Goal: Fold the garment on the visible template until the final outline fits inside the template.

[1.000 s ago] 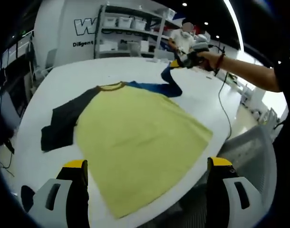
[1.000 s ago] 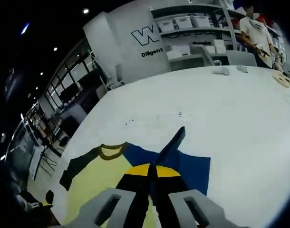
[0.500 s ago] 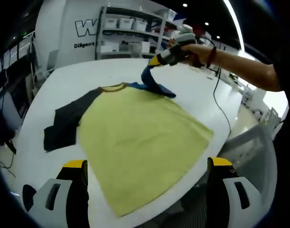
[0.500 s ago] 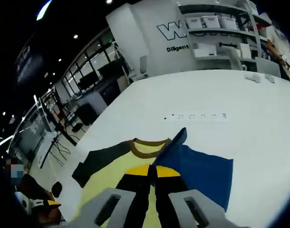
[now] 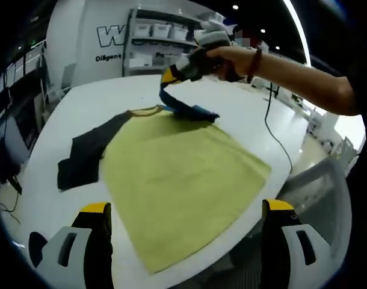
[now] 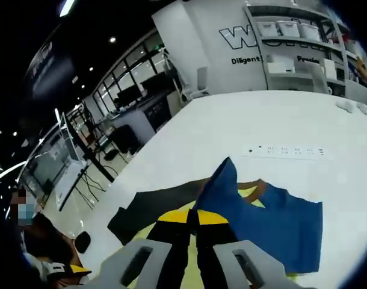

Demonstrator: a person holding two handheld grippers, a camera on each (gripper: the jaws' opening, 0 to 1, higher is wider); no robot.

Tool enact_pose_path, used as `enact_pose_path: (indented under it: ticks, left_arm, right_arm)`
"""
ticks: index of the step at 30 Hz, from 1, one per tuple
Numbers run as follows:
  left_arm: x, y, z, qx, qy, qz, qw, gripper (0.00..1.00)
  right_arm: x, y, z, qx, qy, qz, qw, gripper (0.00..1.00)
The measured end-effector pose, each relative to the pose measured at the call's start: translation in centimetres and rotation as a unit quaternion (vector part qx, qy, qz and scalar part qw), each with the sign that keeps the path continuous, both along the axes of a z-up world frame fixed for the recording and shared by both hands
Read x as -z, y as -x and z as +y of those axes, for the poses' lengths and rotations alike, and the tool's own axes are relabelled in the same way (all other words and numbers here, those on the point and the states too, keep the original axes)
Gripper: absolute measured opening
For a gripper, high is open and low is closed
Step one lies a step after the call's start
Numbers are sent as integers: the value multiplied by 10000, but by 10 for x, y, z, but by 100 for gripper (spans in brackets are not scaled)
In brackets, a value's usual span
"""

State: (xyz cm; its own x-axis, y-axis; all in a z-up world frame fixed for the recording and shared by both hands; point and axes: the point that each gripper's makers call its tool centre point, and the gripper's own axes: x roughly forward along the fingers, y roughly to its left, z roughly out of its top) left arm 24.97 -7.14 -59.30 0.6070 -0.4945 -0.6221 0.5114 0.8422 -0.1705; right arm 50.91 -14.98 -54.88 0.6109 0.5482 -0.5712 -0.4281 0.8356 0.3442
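A yellow-green shirt (image 5: 177, 174) with a brown collar (image 5: 144, 110) lies flat on the white table (image 5: 87, 102). Its dark sleeve (image 5: 84, 153) is spread to the left. My right gripper (image 5: 171, 75), held in a person's hand, is shut on the blue sleeve (image 5: 189, 109) and lifts it above the collar end. In the right gripper view the jaws (image 6: 194, 218) pinch the blue sleeve (image 6: 274, 223), with the dark sleeve (image 6: 153, 208) beyond. My left gripper (image 5: 187, 206) hangs open over the shirt's near hem, holding nothing.
A black cable (image 5: 271, 129) trails across the right side of the table. A grey chair (image 5: 319, 186) stands past the table's right edge. Shelves with white bins (image 5: 165, 30) line the back wall. A row of small marks (image 6: 286, 149) dots the table beyond the shirt.
The right gripper has carried the blue sleeve up and leftward, from the right of the shirt to above the collar. The left gripper has stayed open in place.
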Motion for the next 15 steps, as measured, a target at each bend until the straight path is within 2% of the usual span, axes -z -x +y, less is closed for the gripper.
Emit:
enact_pose_path:
  ticks: [3, 15]
  left_arm:
    - [-1, -1, 1, -31, 15, -23, 10000, 99]
    - [0, -3, 7, -115, -66, -46, 9999, 99]
  right_arm:
    - [1, 2, 14, -44, -55, 33, 10000, 0]
    - [16, 10, 47, -319, 224, 30, 9992, 0]
